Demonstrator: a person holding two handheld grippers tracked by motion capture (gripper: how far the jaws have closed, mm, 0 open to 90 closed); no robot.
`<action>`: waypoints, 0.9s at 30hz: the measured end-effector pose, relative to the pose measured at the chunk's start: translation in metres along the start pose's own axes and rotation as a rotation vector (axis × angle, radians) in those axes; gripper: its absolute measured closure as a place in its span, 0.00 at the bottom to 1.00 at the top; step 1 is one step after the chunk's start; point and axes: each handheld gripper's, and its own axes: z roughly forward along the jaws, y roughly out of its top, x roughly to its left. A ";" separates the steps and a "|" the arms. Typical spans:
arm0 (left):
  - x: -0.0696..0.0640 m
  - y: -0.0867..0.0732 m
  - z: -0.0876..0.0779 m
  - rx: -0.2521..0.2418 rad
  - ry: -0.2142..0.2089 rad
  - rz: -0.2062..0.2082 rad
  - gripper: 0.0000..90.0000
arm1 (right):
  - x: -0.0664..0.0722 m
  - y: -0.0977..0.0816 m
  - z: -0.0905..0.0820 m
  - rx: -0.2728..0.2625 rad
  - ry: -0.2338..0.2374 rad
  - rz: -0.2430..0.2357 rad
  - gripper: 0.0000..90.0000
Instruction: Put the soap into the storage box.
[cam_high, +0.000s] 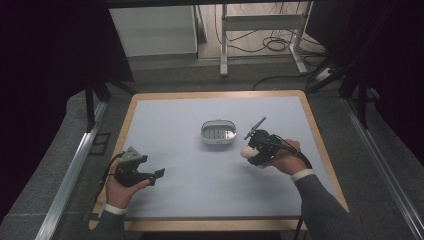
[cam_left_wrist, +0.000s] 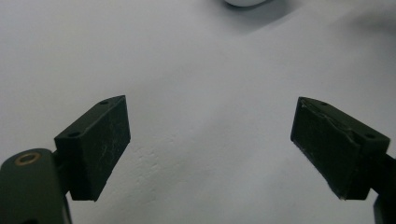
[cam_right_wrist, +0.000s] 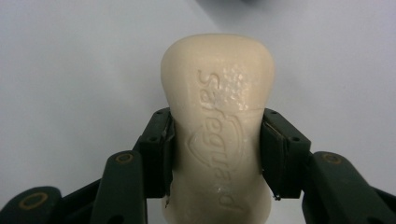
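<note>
**Soap to the dish: carrying it across cleanly**

Judged to be mid-carry, with the bar of soap (cam_right_wrist: 217, 126) clamped in the right gripper (cam_high: 248, 148) and raised off the blue-grey table mat (cam_high: 200, 190), just to the right of the white soap dish (cam_high: 218, 132). Best done by keeping the bar level and lifted clear of the dish rim, moving it left until centred over the ribbed tray inside, then lowering until it rests before easing the grip. Worth going slowly: soap is smooth and could slide between the pads if squeezed unevenly or tipped. No need to press harder, since the bar already sits square in the grip.

Right claw closed on the bar across its narrow waist, both pads (cam_right_wrist: 164, 156) flat against its sides, the lettered face turned up toward the camera and the rounded end sticking out well past the tips.

Left gripper (cam_left_wrist: 210, 140) resting low over the mat near the front left corner, jaws spread wide, nothing between them and nothing touched; fine to leave parked there, well apart from the dish
</note>
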 end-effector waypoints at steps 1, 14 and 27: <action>0.000 0.000 0.000 0.001 0.001 0.000 0.14 | -0.001 0.002 -0.001 -0.003 -0.001 0.004 0.55; -0.001 0.000 0.002 0.001 -0.008 0.005 0.14 | -0.015 0.025 -0.002 -0.036 -0.010 -0.001 0.56; -0.001 0.000 0.003 -0.001 -0.010 0.008 0.14 | -0.025 0.045 -0.001 -0.062 0.002 -0.008 0.56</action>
